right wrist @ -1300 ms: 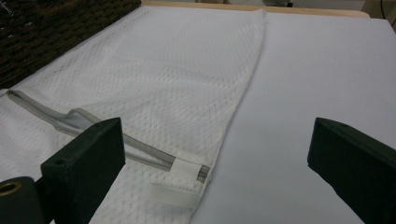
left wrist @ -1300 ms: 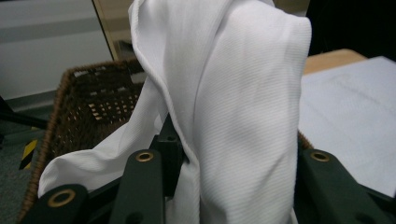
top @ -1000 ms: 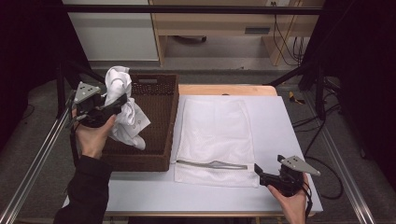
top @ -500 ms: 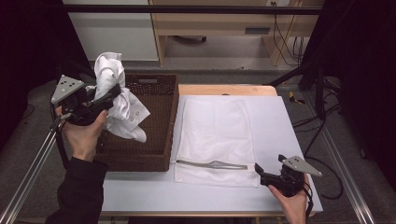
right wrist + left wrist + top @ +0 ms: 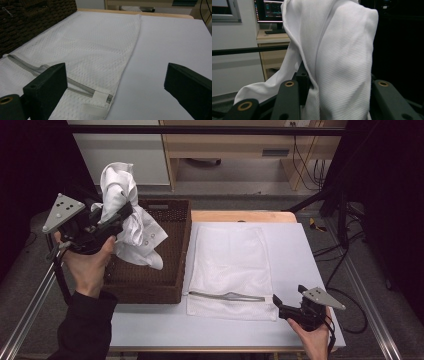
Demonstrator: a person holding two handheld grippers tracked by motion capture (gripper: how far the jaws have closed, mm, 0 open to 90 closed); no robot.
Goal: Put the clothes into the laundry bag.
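Observation:
A crumpled white garment (image 5: 136, 227) hangs above the left side of a dark wicker basket (image 5: 150, 290), lifted clear of its floor. My left gripper (image 5: 121, 214) is shut on its upper part, and the cloth (image 5: 342, 57) bulges up between the two black jaws of that gripper (image 5: 335, 98). A white mesh laundry bag (image 5: 230, 260) lies flat on the table beside the basket, its grey zipper (image 5: 227, 296) along the near edge. My right gripper (image 5: 279, 306) rests open just right of the bag's near right corner. Between its jaws (image 5: 116, 80) are the bag's corner (image 5: 100, 97) and bare table.
The white table top (image 5: 300, 265) has free room right of the bag. Metal frame rails (image 5: 27, 315) run along both sides. A wooden desk (image 5: 235, 145) and cables (image 5: 305, 155) stand beyond the far edge. A monitor (image 5: 268, 11) sits on that desk.
My left gripper has risen and drifted left with the garment, lifting it higher above the basket. The right gripper has stayed where it was.

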